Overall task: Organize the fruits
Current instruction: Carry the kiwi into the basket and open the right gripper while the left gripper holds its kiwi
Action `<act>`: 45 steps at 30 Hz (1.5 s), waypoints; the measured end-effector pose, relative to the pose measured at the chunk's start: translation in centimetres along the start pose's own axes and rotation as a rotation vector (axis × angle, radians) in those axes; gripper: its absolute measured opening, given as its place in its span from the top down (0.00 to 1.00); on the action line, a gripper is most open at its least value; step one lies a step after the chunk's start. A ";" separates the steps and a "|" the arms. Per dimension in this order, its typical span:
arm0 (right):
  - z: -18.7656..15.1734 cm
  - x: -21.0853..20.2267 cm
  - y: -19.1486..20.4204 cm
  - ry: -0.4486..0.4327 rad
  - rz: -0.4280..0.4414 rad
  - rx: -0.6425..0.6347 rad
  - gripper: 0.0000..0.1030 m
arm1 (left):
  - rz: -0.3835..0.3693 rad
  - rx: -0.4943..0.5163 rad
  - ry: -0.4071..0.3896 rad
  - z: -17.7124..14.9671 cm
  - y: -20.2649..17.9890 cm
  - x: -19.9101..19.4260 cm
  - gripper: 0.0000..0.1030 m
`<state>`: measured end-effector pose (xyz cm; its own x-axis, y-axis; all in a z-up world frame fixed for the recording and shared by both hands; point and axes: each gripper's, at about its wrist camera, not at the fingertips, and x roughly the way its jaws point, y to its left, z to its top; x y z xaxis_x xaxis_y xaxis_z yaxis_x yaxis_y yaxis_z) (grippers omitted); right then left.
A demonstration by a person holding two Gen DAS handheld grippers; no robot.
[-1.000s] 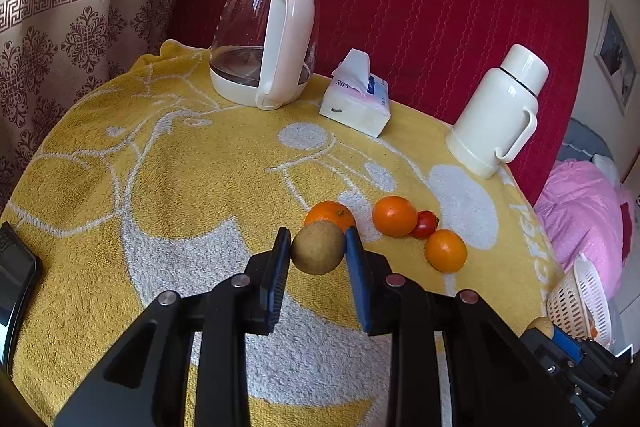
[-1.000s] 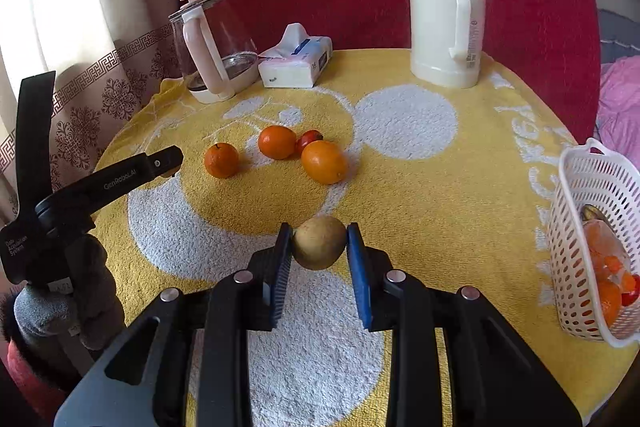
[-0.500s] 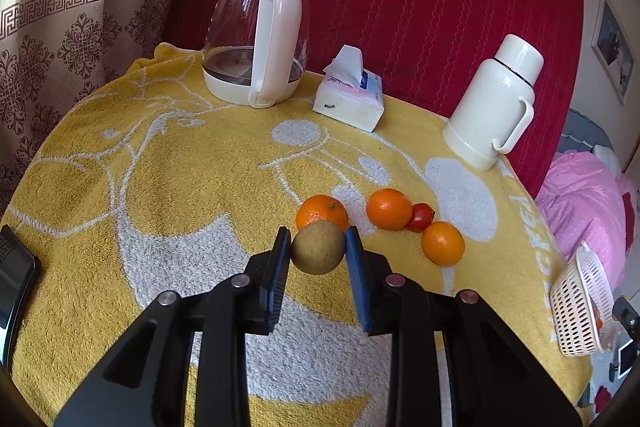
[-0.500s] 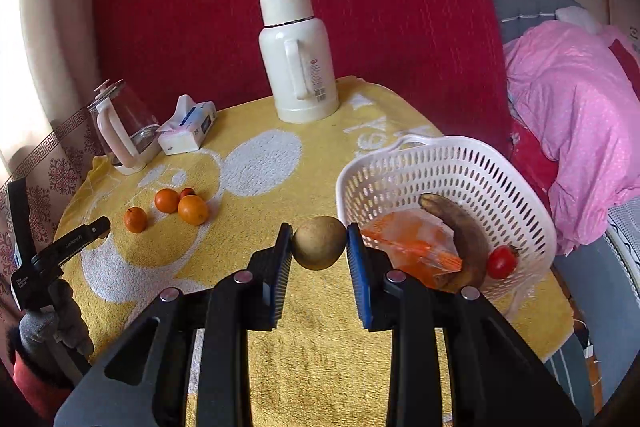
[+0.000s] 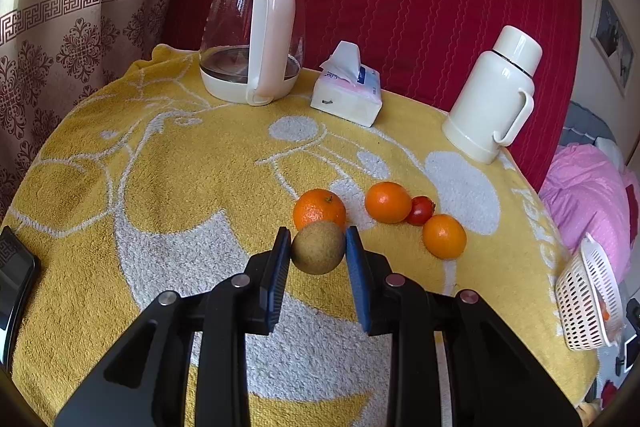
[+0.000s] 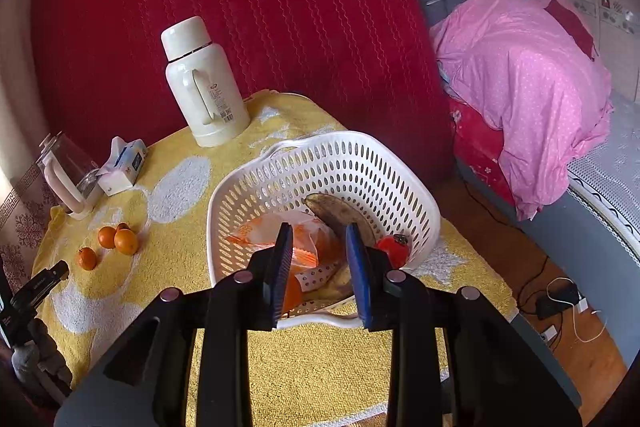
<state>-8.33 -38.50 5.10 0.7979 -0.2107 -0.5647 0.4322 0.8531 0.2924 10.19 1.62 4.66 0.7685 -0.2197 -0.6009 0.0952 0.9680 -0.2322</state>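
Note:
My left gripper [image 5: 317, 249] is shut on a brown round fruit [image 5: 317, 247] and holds it above the yellow towel. Just beyond it lie three oranges [image 5: 319, 207] [image 5: 388, 202] [image 5: 444, 235] and a small red tomato [image 5: 421, 209]. My right gripper [image 6: 316, 255] is open and empty, over the near side of the white basket [image 6: 372, 163]. The basket holds a dark banana [image 6: 340, 213], a red fruit [image 6: 394, 249], an orange plastic bag [image 6: 308, 243] and a brown fruit [image 6: 338, 283] low under the gripper.
A glass kettle [image 5: 252, 35], a tissue pack [image 5: 348, 91] and a white thermos [image 5: 492, 99] stand at the table's back. A dark phone [image 5: 12, 275] lies at the left edge. A pink bed [image 6: 528, 83] is right of the table.
My right gripper moved over the basket, opened and let go of its brown fruit, which now lies in the basket. My left gripper stays shut on its fruit, camera shifted slightly.

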 end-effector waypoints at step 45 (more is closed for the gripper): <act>0.5 0.0 -0.4 -0.053 0.067 -0.010 0.61 | -0.103 0.070 0.039 -1.4 -3.6 -0.6 0.73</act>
<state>-8.32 -39.12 5.40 0.8462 -0.1780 -0.5022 0.3732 0.8707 0.3203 8.47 -1.92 4.80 0.7276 -0.3212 -0.6062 0.2169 0.9460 -0.2409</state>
